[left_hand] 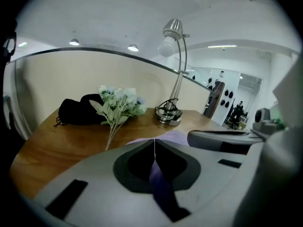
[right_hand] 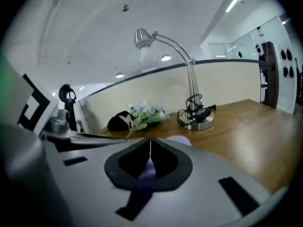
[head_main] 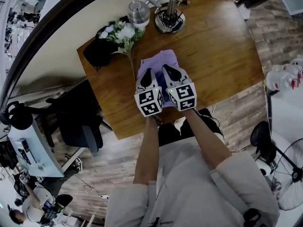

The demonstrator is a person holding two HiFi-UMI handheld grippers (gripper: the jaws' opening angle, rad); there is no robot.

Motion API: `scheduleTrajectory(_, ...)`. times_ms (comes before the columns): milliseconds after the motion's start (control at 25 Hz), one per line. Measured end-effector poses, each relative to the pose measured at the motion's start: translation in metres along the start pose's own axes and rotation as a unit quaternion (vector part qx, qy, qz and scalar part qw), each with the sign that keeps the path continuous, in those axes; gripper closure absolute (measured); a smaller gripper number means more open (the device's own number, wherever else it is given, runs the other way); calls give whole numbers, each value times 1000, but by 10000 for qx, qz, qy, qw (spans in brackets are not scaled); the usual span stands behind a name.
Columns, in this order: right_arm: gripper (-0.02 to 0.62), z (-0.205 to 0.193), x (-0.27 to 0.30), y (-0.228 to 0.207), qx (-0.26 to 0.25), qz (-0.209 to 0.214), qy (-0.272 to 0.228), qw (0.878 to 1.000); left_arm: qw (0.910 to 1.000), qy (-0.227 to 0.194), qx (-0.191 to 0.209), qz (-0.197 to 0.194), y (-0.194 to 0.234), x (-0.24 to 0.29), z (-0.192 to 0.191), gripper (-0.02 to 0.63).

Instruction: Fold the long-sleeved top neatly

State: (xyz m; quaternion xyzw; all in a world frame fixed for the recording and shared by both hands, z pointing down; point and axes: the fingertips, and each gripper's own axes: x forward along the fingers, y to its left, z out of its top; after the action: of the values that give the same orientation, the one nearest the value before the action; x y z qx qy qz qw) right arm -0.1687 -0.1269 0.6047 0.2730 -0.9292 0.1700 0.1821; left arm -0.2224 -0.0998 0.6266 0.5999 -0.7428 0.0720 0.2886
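The purple long-sleeved top [head_main: 161, 59] lies bunched in a small block at the middle of the wooden table [head_main: 222, 56]. Both grippers hover side by side over its near part. My left gripper [head_main: 147, 74] is shut, and a strip of purple cloth [left_hand: 158, 181] runs down between its closed jaws. My right gripper [head_main: 169, 71] is shut too, with purple cloth [right_hand: 144, 174] pinched between its jaws. In the left gripper view a corner of the top [left_hand: 176, 136] shows beyond the jaws. The right gripper view shows only a small purple edge [right_hand: 179, 140] past them.
At the table's far edge stand a chrome desk lamp [head_main: 169, 17] with coiled cable, a bunch of white artificial flowers [head_main: 120, 32] and a black pouch [head_main: 97, 51]. A dark office chair [head_main: 78, 122] stands left of the table, a fan [head_main: 289, 174] at the right.
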Motion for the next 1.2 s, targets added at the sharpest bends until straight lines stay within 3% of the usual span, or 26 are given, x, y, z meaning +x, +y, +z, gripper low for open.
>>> scheduleTrajectory(200,591,-49,34,-14,-47,-301,757,9967,9982,319,463,217,15,28,-28,583)
scheduleTrajectory(440,589,-63,42,-18,-430,-680,1224,9892,9983,558,-171,-65,20,32,-31,583)
scheduleTrajectory(600,591,-66,44,-18,-385,-598,1348,9883,9980,623,-18,-119,20,36,-32,583)
scheduleTrajectory(920,591,-64,51,-18,207,-217,1707,9849,9970,730,18,-239,21,36,-33,583)
scheduleTrajectory(1080,591,-64,50,-21,8,-375,1641,9857,9983,513,243,-121,17,37,-31,583)
scheduleTrajectory(1200,591,-62,51,-19,-113,-359,1539,9874,9987,447,142,-203,18,35,-27,583)
